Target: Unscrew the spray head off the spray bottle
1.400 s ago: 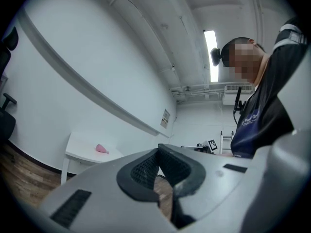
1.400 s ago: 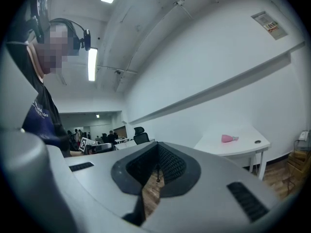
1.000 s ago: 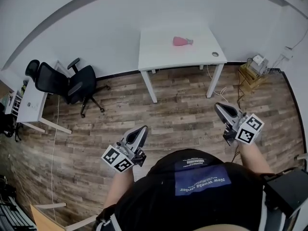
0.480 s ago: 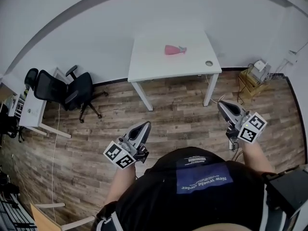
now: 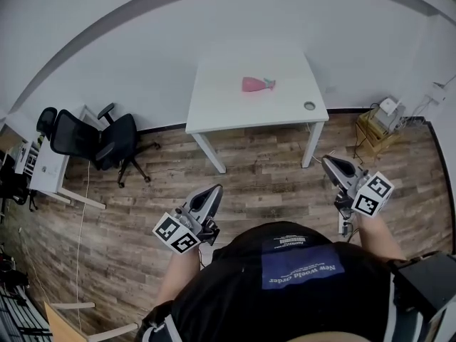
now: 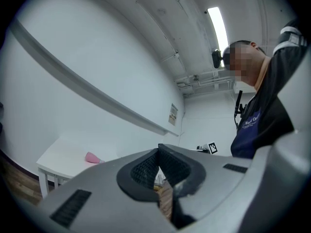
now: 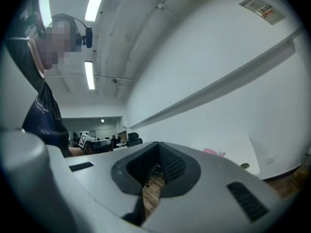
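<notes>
Both grippers are clenched and empty. The left gripper [image 5: 211, 191] and the right gripper [image 5: 327, 161] hang low in front of the person, over the wooden floor [image 5: 263, 177], and each gripper view shows its jaws pressed together with nothing between them.

The pink spray bottle [image 5: 256, 84] lies on its side on the white worktop [image 5: 214, 109], at about 12 o'clock from the person and well apart from both grippers. Its paler spray head end points toward 3 o'clock. A small round item [image 5: 309, 106] sits near the worktop's edge at 4 o'clock from the bottle. We cannot identify it. An office chair [image 5: 107, 130] stands at 10 o'clock, clear of the route.

We judge the task not yet begun — the step in hand is the approach. Recommendations:
- Close in on the worktop squarely and release both grippers before reaching.
- Take the pink body with one gripper, across its widest part, since the rounded plastic is likely to roll.
- Set the other gripper on the collar below the head, not on the nozzle — a grip on the nozzle risks slipping.
</notes>
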`<action>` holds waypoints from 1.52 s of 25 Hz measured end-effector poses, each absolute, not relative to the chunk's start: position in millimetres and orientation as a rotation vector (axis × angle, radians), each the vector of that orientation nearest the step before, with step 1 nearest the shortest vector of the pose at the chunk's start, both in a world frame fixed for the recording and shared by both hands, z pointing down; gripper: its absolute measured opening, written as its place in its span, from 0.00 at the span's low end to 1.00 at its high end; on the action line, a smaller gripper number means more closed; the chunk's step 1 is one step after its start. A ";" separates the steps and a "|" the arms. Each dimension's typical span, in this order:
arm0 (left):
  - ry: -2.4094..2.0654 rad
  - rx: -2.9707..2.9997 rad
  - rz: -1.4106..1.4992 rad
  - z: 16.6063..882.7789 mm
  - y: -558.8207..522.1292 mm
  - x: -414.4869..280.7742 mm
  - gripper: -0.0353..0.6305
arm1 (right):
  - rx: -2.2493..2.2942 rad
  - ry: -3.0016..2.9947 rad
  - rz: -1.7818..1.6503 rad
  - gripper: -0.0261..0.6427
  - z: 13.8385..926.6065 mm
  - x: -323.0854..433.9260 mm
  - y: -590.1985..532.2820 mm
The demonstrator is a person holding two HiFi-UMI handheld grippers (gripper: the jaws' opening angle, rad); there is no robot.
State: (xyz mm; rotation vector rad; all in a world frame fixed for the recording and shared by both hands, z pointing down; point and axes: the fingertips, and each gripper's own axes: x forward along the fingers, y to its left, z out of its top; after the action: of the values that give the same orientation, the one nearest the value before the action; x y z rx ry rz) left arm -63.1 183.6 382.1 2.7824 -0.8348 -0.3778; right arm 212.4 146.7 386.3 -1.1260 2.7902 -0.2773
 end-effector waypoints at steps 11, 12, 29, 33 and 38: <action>-0.676 2.792 -0.397 390.2 86.0 -71.7 0.04 | -1.281 2.755 -0.272 0.03 388.7 203.4 80.7; -0.650 2.795 -0.398 390.5 75.2 -72.8 0.04 | -1.309 2.741 -0.273 0.03 388.5 202.5 74.5; -0.547 2.821 -0.401 382.6 -89.1 -193.5 0.04 | -1.389 2.684 -0.241 0.03 366.1 86.9 -70.0; -0.562 2.807 -0.398 389.0 -109.9 -212.0 0.04 | -1.385 2.684 -0.264 0.03 368.6 72.6 -94.9; -0.594 2.783 -0.381 398.1 -127.2 -215.1 0.04 | -1.360 2.719 -0.295 0.03 378.6 71.0 -117.1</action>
State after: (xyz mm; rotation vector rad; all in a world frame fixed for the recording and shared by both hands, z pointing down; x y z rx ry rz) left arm -215.1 -127.2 398.1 2.7825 -0.5943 -0.3811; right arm 71.0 -117.1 378.6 -1.3601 2.7189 -0.2953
